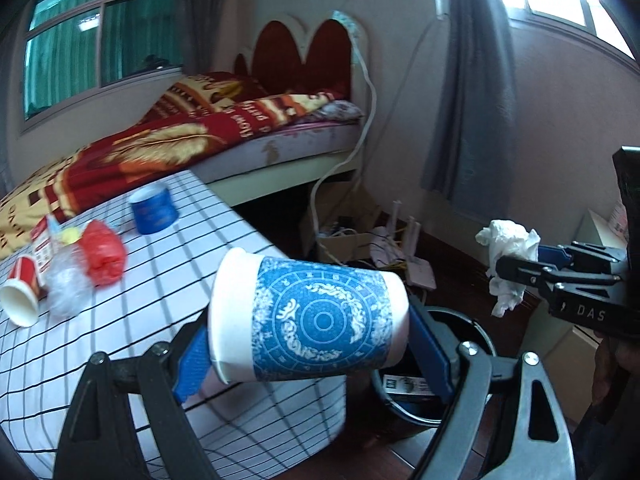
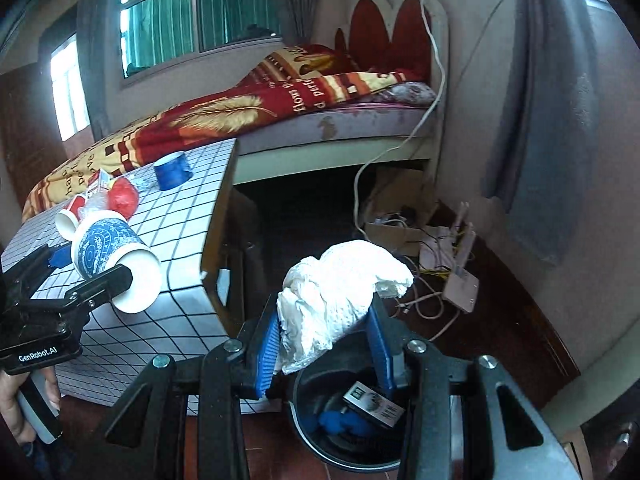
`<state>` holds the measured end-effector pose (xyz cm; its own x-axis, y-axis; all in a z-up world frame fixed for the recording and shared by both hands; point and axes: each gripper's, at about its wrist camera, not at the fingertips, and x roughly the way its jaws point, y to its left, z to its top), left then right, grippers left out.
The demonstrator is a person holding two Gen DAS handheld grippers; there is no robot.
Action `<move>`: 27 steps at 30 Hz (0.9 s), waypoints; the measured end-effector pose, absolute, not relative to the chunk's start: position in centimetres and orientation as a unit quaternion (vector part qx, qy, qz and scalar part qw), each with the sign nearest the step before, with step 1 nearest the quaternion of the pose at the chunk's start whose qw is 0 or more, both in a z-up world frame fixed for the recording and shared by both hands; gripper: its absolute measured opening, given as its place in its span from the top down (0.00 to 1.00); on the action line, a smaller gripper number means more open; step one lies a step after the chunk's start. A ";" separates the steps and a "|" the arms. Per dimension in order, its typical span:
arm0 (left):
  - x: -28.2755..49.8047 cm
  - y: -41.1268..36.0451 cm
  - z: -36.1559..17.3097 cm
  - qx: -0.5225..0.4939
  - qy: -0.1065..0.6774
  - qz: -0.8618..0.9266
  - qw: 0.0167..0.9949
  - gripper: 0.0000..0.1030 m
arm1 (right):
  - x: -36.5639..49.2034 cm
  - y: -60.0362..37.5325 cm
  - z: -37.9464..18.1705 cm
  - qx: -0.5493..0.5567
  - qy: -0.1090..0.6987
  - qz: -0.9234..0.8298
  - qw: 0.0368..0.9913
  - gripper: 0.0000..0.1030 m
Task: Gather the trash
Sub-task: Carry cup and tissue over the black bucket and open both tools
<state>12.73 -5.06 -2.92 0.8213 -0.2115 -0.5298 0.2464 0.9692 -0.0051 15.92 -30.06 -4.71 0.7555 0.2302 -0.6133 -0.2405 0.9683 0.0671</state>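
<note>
My left gripper (image 1: 312,356) is shut on a blue-patterned paper cup (image 1: 308,320), held sideways over the table's corner beside the black trash bin (image 1: 476,328). It also shows in the right wrist view (image 2: 112,256). My right gripper (image 2: 324,340) is shut on a crumpled white tissue (image 2: 340,296), held just above the bin (image 2: 308,408), which holds a small box and something blue. The tissue also shows in the left wrist view (image 1: 508,256). On the checked table (image 1: 180,248) lie a blue cup (image 1: 154,210), a red bag (image 1: 104,256), a clear wrapper (image 1: 66,288), a red cup (image 1: 20,292) and a carton (image 1: 44,240).
A bed (image 2: 280,112) with a red and yellow blanket stands behind the table. On the floor by the wall are a cardboard box with cables (image 2: 396,224) and a white router (image 2: 460,284). Grey curtains (image 2: 540,112) hang at right.
</note>
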 end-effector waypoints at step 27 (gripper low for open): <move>16.6 -16.4 -12.8 0.019 0.410 -0.267 0.872 0.16 | 16.5 -38.8 -17.7 -0.038 0.452 0.123 0.882 0.58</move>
